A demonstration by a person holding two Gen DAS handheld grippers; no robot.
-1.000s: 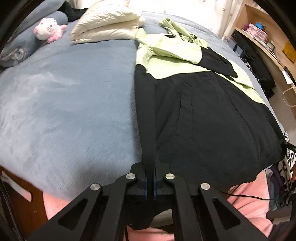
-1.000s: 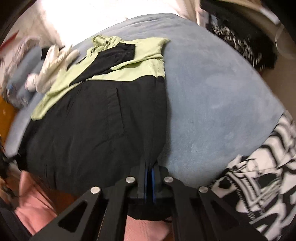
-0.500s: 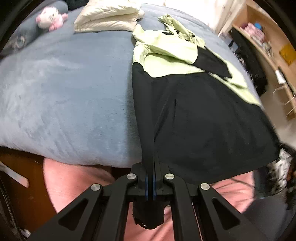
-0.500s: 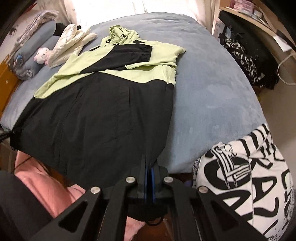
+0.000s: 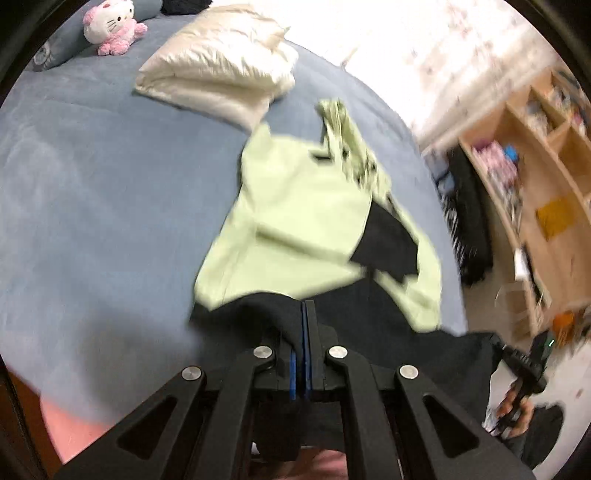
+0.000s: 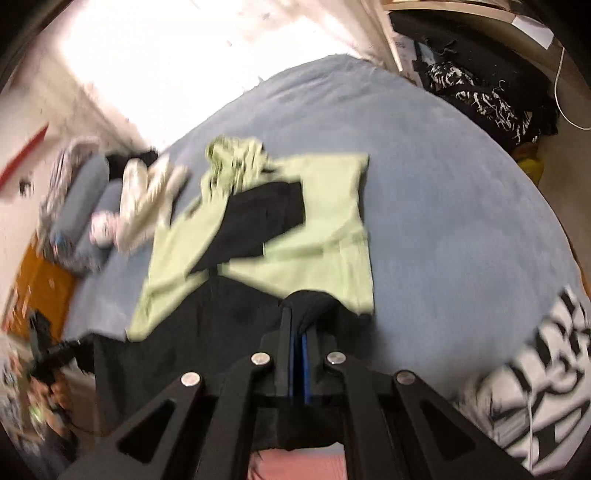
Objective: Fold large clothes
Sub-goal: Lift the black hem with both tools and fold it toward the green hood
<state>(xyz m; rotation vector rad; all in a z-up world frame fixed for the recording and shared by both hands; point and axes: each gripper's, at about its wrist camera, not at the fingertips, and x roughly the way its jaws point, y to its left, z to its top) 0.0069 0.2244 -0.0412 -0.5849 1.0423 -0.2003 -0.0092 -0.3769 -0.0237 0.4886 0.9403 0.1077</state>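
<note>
Pinched between the closed jaws of the left gripper [image 5: 303, 321] and right gripper [image 6: 298, 325], the black hem of a lime-green and black jacket [image 5: 303, 218] is held above a grey-blue bed [image 5: 92, 206]

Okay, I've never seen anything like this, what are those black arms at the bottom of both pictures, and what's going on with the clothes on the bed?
Those black bars are hand-held pinching tools, one in each of a person's hands, each with a camera looking along its fingers. One picture is from the left gripper, the other from the right gripper. Both are shut on the black hem of a green-and-black jacket lying on a blue bed. Also on the bed are a folded cream jacket and a pink plush toy.
</note>
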